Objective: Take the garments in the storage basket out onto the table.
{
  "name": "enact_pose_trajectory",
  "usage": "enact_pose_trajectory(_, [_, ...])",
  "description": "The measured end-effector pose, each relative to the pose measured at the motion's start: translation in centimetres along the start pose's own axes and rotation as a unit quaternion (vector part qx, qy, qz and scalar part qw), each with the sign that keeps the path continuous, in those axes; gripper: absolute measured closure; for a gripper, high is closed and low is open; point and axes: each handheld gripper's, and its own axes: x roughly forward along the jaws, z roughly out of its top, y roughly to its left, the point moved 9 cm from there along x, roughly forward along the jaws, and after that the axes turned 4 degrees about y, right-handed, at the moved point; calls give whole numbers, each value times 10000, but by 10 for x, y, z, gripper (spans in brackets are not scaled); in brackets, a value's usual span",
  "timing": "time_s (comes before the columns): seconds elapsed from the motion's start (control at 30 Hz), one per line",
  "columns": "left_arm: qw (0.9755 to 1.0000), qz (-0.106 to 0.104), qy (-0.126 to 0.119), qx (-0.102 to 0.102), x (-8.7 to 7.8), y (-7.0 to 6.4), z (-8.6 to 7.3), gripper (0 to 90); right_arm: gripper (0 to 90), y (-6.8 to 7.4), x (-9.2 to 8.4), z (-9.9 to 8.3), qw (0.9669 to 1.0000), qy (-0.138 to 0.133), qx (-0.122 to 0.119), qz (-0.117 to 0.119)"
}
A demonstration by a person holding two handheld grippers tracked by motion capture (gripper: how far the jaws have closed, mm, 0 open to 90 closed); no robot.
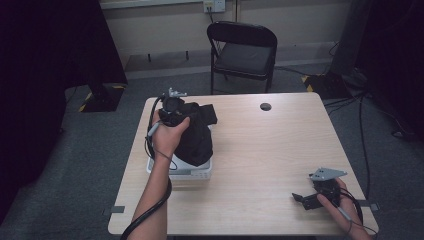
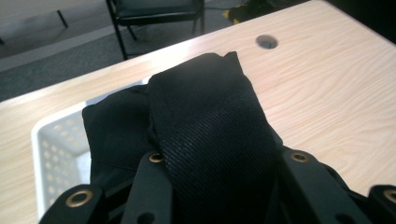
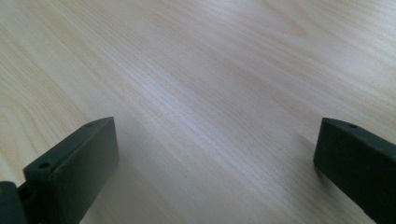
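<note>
The left claw [image 1: 172,107] is clenched on a black cloth [image 1: 194,135], a bunched fold of the fabric pinched between its jaws. In the left gripper view the cloth [image 2: 205,121] rises as a ridge from between the two black jaws and drapes away toward the far side. The cloth hangs from the claw down into a white basket [image 1: 200,170], which stands on the left half of the surface [image 1: 270,150]; its perforated wall [image 2: 56,140] shows just beside the fabric (the lower part of the cloth hides most of the inside). One end of the cloth lies over the basket's far edge, toward a round hole [image 1: 265,106] in the surface.

The right claw [image 1: 304,199] is released, its jaws wide apart with nothing between them, resting low near the surface's right front corner, well apart from the basket. The right gripper view shows bare wood grain [image 3: 210,93] between the jaws.

A black folding chair [image 1: 242,52] stands beyond the far edge.
</note>
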Motion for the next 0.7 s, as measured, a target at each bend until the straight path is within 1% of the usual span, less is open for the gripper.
enact_pose_trajectory(0.07, [10000,-59,-33,41,-1,-7,6,682,0,0,0,0,10000,0,1,0])
enact_pose_trajectory(0.1, [9998,-139,-57,92,-1,-15,11,682,0,0,0,0,10000,-1,2,1])
enact_pose_trajectory(0.17, [9997,-220,-83,109,0,-22,16,682,0,0,0,0,10000,-4,9,1])
enact_pose_trajectory(0.2, [9997,-220,-83,109,0,-22,16,682,0,0,0,0,10000,-4,10,2])
enact_pose_trajectory(0.23, [9995,-265,-89,129,0,-26,18,682,0,0,0,0,10000,-5,9,1])
enact_pose_trajectory(0.27, [9992,-347,-105,139,2,-33,22,682,0,0,0,0,10000,-7,7,0])
enact_pose_trajectory(0.3, [9991,-385,-98,153,3,-37,24,682,0,0,0,0,10000,-7,8,0])
enact_pose_trajectory(0.33, [9991,-385,-98,153,3,-37,24,682,0,0,0,0,10000,-13,-1,-3])
enact_pose_trajectory(0.53, [9980,-533,-167,303,7,-61,38,682,0,0,0,0,10000,-13,-5,-3])
enact_pose_trajectory(0.57, [9980,-533,-167,303,7,-61,38,682,0,0,0,0,10000,-13,-6,-3])
enact_pose_trajectory(0.6, [9975,-599,-172,339,10,-69,42,682,0,0,0,0,10000,-13,-6,-3])
enact_pose_trajectory(0.63, [9975,-599,-172,339,10,-69,42,682,0,0,0,0,10000,-13,-6,-3])
enact_pose_trajectory(0.67, [9970,-656,-171,368,13,-76,44,682,0,0,0,0,10000,-14,-5,-4])
enact_pose_trajectory(0.7, [9968,-684,-178,380,14,-80,45,682,0,0,0,0,10000,-11,-6,-4])
